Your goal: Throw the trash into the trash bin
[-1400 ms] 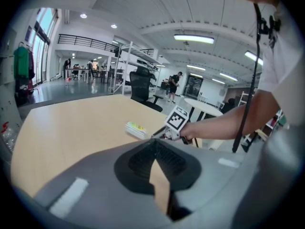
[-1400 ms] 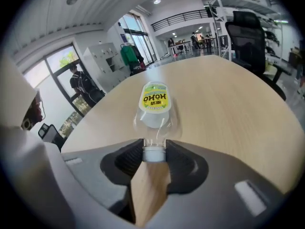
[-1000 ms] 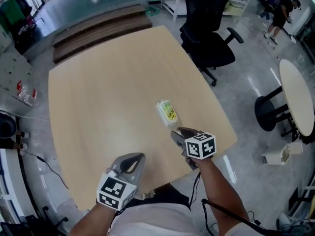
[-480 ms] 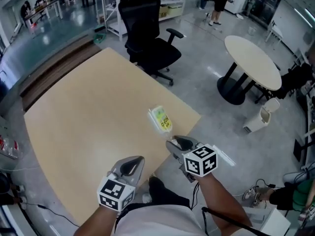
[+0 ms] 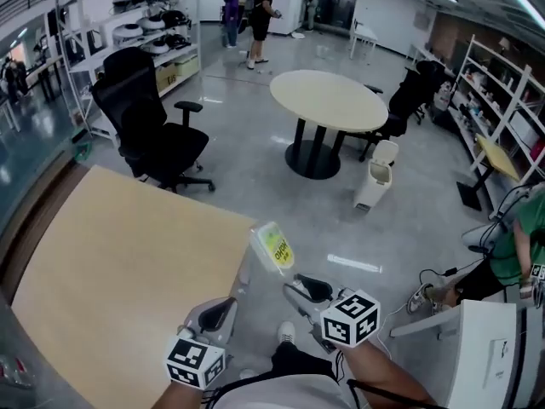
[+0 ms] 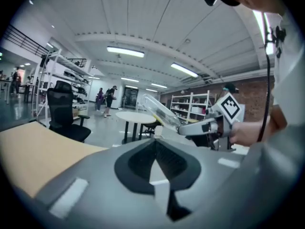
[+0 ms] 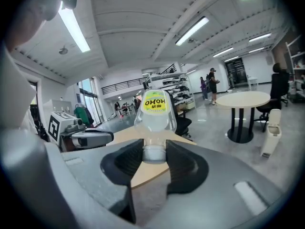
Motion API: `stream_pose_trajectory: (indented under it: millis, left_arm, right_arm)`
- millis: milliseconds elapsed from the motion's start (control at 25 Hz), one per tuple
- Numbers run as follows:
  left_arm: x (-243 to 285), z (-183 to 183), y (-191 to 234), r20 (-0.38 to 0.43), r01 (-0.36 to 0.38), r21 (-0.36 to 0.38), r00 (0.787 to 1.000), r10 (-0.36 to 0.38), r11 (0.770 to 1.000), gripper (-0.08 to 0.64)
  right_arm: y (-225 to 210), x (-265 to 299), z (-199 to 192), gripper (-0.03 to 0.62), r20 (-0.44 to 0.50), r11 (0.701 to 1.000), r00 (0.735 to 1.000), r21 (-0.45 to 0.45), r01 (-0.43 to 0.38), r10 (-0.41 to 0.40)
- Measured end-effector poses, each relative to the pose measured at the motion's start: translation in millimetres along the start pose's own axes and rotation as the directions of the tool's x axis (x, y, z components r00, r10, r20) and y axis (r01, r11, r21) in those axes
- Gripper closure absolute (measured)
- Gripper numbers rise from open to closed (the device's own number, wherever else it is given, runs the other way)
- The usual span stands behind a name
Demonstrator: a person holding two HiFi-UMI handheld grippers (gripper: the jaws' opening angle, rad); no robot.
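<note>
Bottle (image 5: 272, 247) carried clear of the table (image 5: 111, 254) — trash bin (image 5: 375, 177) now ahead

The right gripper (image 5: 300, 286) pinches the clear plastic bottle by its neck, jaws spread only as wide as that neck; the left gripper (image 5: 219, 312) is empty, its jaws pressed together. A second ago the bottle hung over the table near its right edge. Now it is past that edge, above the floor (image 5: 255, 186), and the view has swung round to show the white trash bin beside the round table (image 5: 328, 100), well apart from the bottle. The pick-up looks done — what remains is the carry over and the drop.
</note>
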State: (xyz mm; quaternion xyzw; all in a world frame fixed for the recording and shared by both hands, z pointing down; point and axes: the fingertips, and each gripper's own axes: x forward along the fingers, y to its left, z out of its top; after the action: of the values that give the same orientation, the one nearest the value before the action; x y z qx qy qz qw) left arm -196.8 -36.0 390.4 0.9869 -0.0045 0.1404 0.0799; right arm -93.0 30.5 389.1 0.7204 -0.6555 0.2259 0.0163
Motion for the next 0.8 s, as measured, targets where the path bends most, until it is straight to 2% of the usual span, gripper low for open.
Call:
stream_pose_trajectory:
  millis: [200, 520, 640, 800]
  left_arm:
    - [44.3, 16.2, -30.3, 0.004, 0.128, 0.048, 0.992, -0.129, 0.991, 0.552]
    - [110.6, 37.0, -107.2, -0.005, 0.308, 0.123, 0.951, -0.31, 0.943, 0.552]
    - [141.4, 37.8, -133.4, -0.012, 0.38, 0.148, 0.924, -0.382, 0.913, 0.552]
    - [172.9, 42.0, -181.9, -0.041, 0.486, 0.182, 0.872, -0.487, 0.855, 0.552]
  right_arm:
    - [-36.8, -61.7, 4.5, 0.445, 0.084, 0.988, 0.985, 0.037, 0.147, -0.15]
    - [-85.5, -170.4, -8.7, 0.445, 0.164, 0.936, 0.922, 0.112, 0.335, -0.35]
    - [-105.2, -201.0, -19.2, 0.445, 0.181, 0.902, 0.885, 0.145, 0.407, -0.429]
    - [-124.8, -244.5, -25.6, 0.445, 0.192, 0.851, 0.831, 0.179, 0.493, -0.522]
